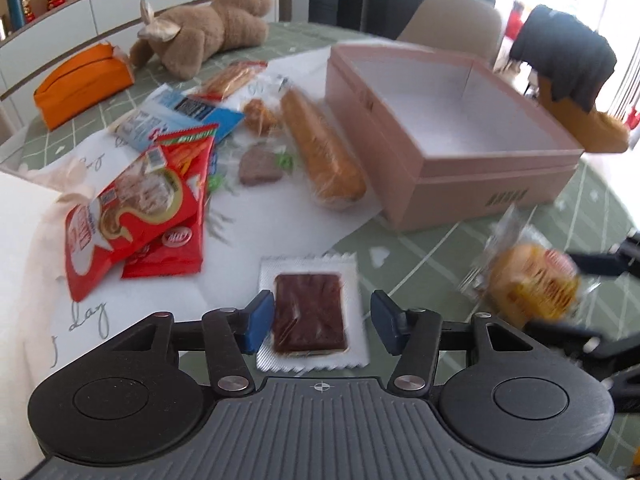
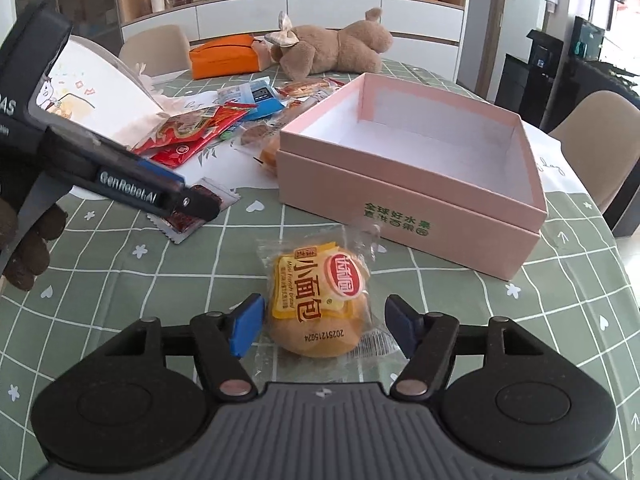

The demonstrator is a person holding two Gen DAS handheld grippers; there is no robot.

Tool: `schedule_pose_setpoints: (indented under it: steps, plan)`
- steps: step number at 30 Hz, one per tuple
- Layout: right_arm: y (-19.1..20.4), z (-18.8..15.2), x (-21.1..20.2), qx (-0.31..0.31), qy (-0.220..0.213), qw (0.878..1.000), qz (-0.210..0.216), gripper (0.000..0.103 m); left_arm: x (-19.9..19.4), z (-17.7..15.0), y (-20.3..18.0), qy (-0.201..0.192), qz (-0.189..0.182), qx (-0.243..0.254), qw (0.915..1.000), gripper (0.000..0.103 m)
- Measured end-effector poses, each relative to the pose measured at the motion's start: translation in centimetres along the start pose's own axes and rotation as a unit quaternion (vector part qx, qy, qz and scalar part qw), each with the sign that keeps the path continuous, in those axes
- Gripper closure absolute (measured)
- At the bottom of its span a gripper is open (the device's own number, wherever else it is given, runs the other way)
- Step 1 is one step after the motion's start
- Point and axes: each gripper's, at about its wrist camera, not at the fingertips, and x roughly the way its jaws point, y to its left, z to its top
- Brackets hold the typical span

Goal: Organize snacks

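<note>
Now the left gripper (image 1: 322, 326) stands with its blue pads apart around a flat brown snack bar (image 1: 309, 316) in a clear packet with zigzag white edges; the left pad seems just at the packet edge, the right pad is clear of it. Beside it, the right gripper (image 2: 324, 326) is also apart, around a round mini French bread (image 2: 320, 304) in crinkled transparent wrap with a yellow label, not pressed by either pad. Both snacks lie on the table (image 2: 120, 280), which has a green checked cloth. Further out is the open pink cardboard box (image 2: 404, 204), rectangular, white inside. Left of it lie glossy red snack bags (image 1: 136, 208) and a long wrapped bread roll (image 1: 320, 148).
</note>
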Motion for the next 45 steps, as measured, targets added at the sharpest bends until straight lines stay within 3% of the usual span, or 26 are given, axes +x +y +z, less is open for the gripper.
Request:
schedule_pose_setpoints:
  steps: [7, 14, 23, 24, 28, 32, 35, 39, 45]
  plan:
    - [-0.5, 4.1, 2.1, 0.007, -0.029, 1.0, -0.005, 0.036, -0.4, -0.8, 0.5, -0.002, -0.016, -0.009, 0.9998, 0.044]
    - [-1.8, 7.9, 5.9, 0.059, -0.006, 0.998, 0.009, 0.036, -1.0, -0.9, 1.8, -0.013, -0.021, -0.034, 0.9991, 0.046]
    - [-2.3, 4.1, 0.7, 0.02, -0.02, 0.999, 0.014, 0.036, 0.1, -0.1, 0.3, -0.011, -0.017, -0.001, 0.9998, 0.05]
    - [-2.1, 3.4, 0.3, 0.011, -0.019, 1.0, 0.01, 0.036, 0.1, -0.1, 0.2, -0.011, -0.012, 0.002, 0.9999, 0.056]
    - [-1.1, 1.5, 0.1, 0.002, -0.007, 1.0, 0.025, 0.036, 0.0, -0.1, 1.0, -0.007, -0.015, -0.018, 0.9997, 0.059]
    - [-0.2, 1.2, 2.2, 0.011, 0.017, 1.0, 0.022, 0.036, 0.0, 0.0, 1.2, -0.002, -0.02, -0.023, 0.9995, 0.059]
    - [-0.1, 1.4, 2.9, 0.016, 0.025, 0.999, 0.012, 0.046, 0.0, 0.2, 1.2, 0.006, -0.022, -0.015, 0.9996, 0.059]
    - [-0.2, 1.7, 1.7, 0.002, 0.022, 1.0, 0.016, 0.051, 0.2, 0.2, -0.5, 0.008, 0.009, 0.031, 0.9994, 0.059]
    - [-1.3, 1.7, -1.1, 0.002, 0.004, 1.0, 0.005, 0.051, -1.6, -0.6, -1.0, -0.02, 0.011, -0.002, 0.9997, 0.061]
